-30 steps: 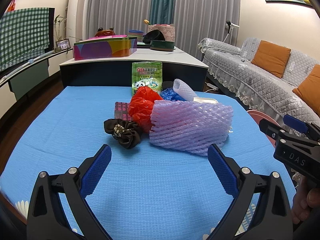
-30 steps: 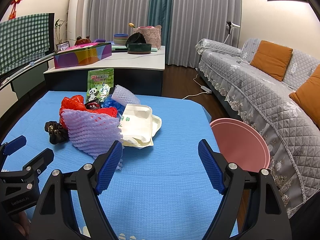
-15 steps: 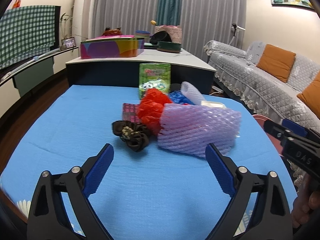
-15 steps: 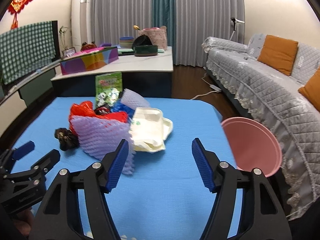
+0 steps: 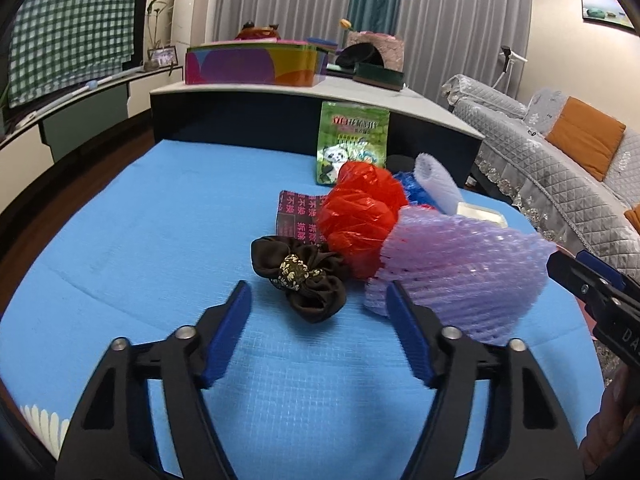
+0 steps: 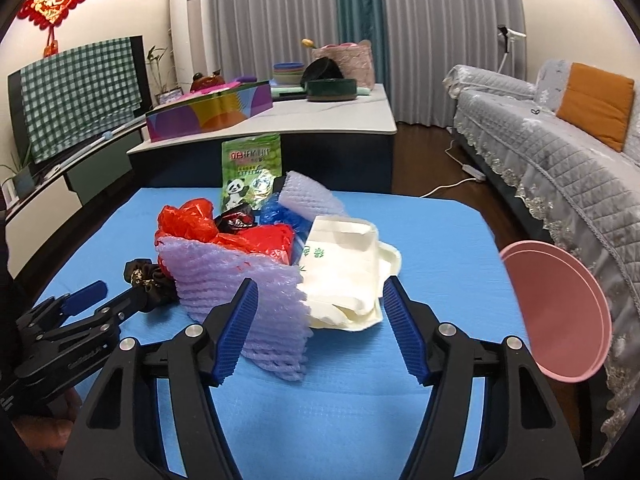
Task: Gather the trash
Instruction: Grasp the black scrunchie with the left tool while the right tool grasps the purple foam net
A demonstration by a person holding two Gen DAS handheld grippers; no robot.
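1 blue table (image 5: 160, 208) | grey sofa (image 6: 560, 152) beside | curtains (image 6: 280, 20) behind

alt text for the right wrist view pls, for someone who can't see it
The right gripper reaches with open fingers toward a trash pile on a blue table: purple foam netting, a white takeout box and a red plastic bag. A pink bin stands at the table's right edge.

Right gripper (image 5: 600, 300) body reads "DA", cut off. Green snack bag (image 5: 352, 142) and dark wrapper (image 5: 298, 216): Chinese print, blurred.
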